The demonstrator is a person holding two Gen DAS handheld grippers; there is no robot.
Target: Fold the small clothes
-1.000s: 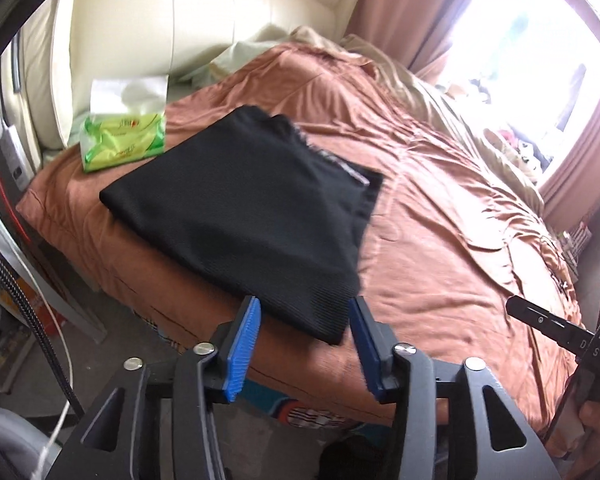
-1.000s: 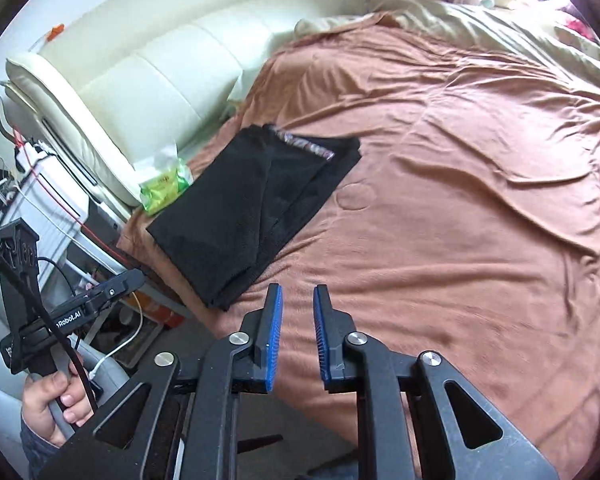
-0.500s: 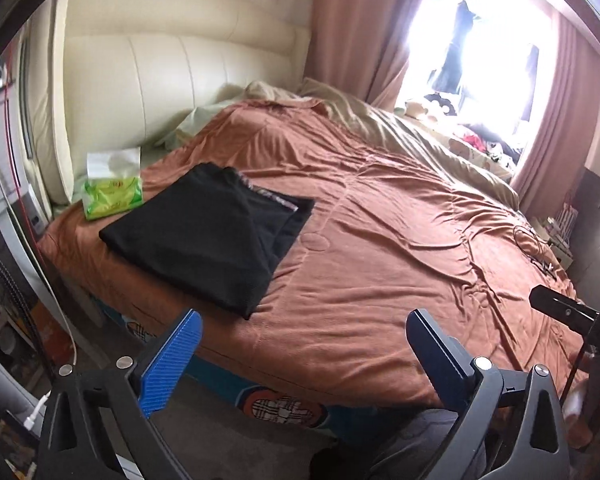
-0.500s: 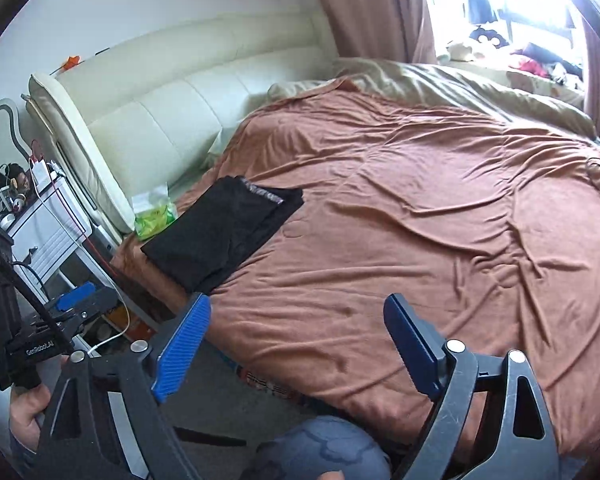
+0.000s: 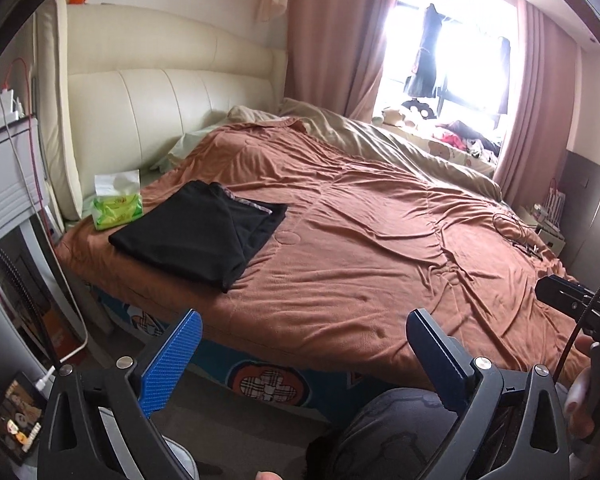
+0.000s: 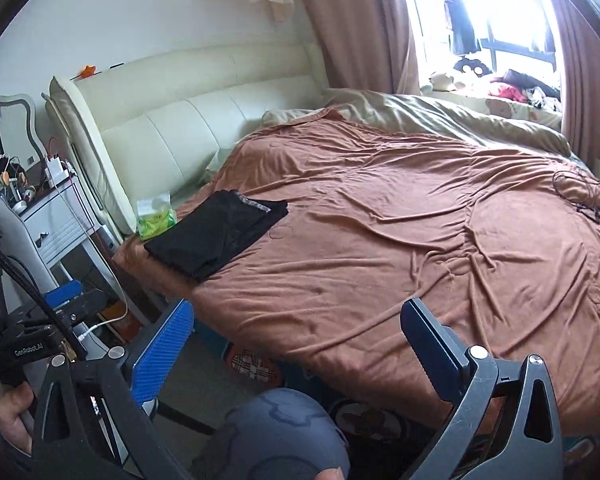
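We see the folded black knit garment (image 5: 198, 234) lying flat on the rust-brown bedspread (image 5: 380, 240), left of centre in both views, near the bed's lower-left corner. Its long axis runs from lower left to upper right, and a patterned waistband strip edges the upper-right end. A green tissue pack (image 5: 117, 206) sits just beside its upper-left edge, against the cream padded headboard (image 5: 160, 112); the print on the pack is too small for us to read.

Our left tongs (image 5: 300, 356) stand wide at the bottom of the frame with nothing between them. Our right tongs (image 6: 296, 346) have just been opening and are wide too, with nothing between them. Both are well apart from the garment.

In the right wrist view, at lower left, the other tool's body carries white lettering reading "GenRobot.AI". A grey patterned knee (image 6: 278, 432) is cut off by the bottom edge.
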